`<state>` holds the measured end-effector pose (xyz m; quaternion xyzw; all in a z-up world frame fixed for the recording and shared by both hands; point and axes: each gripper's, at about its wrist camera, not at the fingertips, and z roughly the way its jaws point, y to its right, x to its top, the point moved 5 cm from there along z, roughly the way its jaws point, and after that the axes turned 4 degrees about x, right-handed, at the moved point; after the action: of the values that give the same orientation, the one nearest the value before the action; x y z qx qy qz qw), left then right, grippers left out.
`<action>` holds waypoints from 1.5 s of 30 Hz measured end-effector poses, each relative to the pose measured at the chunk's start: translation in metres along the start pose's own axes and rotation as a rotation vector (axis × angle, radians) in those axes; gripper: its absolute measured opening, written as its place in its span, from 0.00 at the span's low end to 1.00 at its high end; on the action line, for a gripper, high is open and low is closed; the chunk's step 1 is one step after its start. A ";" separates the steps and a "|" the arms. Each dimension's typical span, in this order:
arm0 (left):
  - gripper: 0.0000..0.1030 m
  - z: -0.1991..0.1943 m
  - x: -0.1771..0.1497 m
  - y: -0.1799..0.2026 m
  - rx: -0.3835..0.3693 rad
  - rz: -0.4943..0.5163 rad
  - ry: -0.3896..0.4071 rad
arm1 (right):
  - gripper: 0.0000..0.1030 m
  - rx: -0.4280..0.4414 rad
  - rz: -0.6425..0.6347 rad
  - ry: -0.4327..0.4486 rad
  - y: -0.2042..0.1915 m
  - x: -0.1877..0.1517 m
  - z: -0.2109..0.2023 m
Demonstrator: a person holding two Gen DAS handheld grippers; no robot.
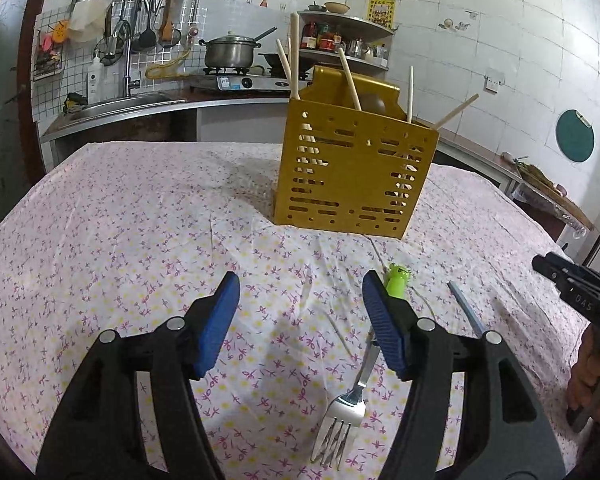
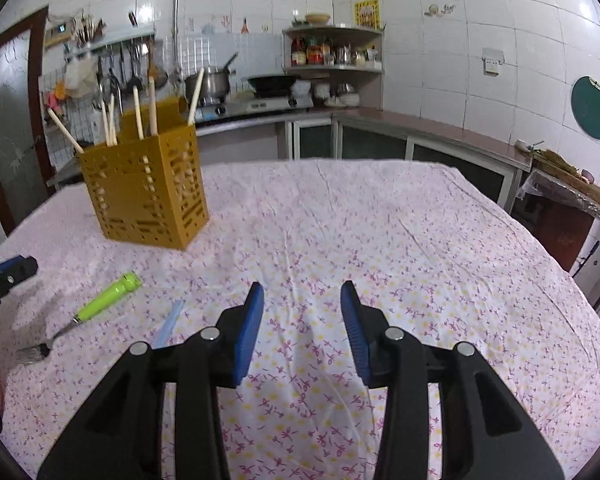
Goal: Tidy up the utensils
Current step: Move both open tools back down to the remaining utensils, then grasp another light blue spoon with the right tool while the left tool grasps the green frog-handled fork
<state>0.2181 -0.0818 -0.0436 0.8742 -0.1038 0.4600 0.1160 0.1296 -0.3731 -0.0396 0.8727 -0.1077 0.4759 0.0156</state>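
Left wrist view: a worktop point(image 1: 120, 220) draped in a floral cloth is seen, and a perforated yellow utensil holder point(image 1: 352, 172) stands upright toward its far side, with several pale chopsticks point(image 1: 294, 56) leaning out of its top. Nearer, the left tool point(image 1: 300, 320) is held just above the cloth with its blue pads spread wide and nothing between them; the cloth alone is seen in the gap. A fork point(image 1: 354, 392) with a green handle point(image 1: 396, 280) lies flat on the cloth, its tines near the camera and its handle pointing toward the holder; its shaft passes behind the right-hand finger point(image 1: 384, 332), and whether the two touch cannot be told. A slim blue-grey stick point(image 1: 466, 308) lies just right of that finger. The right tool point(image 1: 568, 280) is seen at the right edge, gripped by a hand point(image 1: 588, 372).

In the right wrist view, the right tool point(image 2: 302, 328) is likewise released, its pads parted over bare cloth and nothing grasped. The holder point(image 2: 148, 188) stands at far left, the fork point(image 2: 80, 316) and the stick point(image 2: 170, 324) lie to the near left, well apart from those pads.
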 end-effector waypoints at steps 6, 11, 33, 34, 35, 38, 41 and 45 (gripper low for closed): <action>0.62 0.000 0.000 -0.001 0.004 -0.009 -0.002 | 0.39 0.092 -0.001 -0.163 -0.032 -0.013 0.024; 0.64 0.003 0.000 0.007 0.027 0.043 -0.035 | 0.38 0.143 -0.042 -0.238 -0.070 -0.014 0.042; 0.68 0.088 0.003 0.110 0.018 0.368 -0.364 | 0.07 0.146 -0.044 -0.334 -0.033 -0.005 0.062; 0.59 0.094 -0.001 0.113 0.023 0.384 -0.393 | 0.07 0.144 -0.043 -0.333 -0.029 -0.003 0.062; 0.55 0.098 -0.003 0.115 0.015 0.388 -0.408 | 0.07 0.146 -0.042 -0.332 -0.026 -0.001 0.062; 0.31 0.103 0.000 0.115 -0.022 0.344 -0.418 | 0.07 0.166 -0.037 -0.337 -0.019 0.002 0.061; 0.20 0.102 0.003 0.118 -0.007 0.374 -0.412 | 0.07 0.200 -0.029 -0.347 -0.018 0.004 0.062; 0.20 0.086 0.014 0.117 -0.037 0.342 -0.362 | 0.07 0.230 -0.010 -0.315 -0.016 0.015 0.057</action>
<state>0.2594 -0.2204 -0.0668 0.9097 -0.2778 0.3070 0.0320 0.1878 -0.3677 -0.0569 0.9330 -0.0494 0.3426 -0.0987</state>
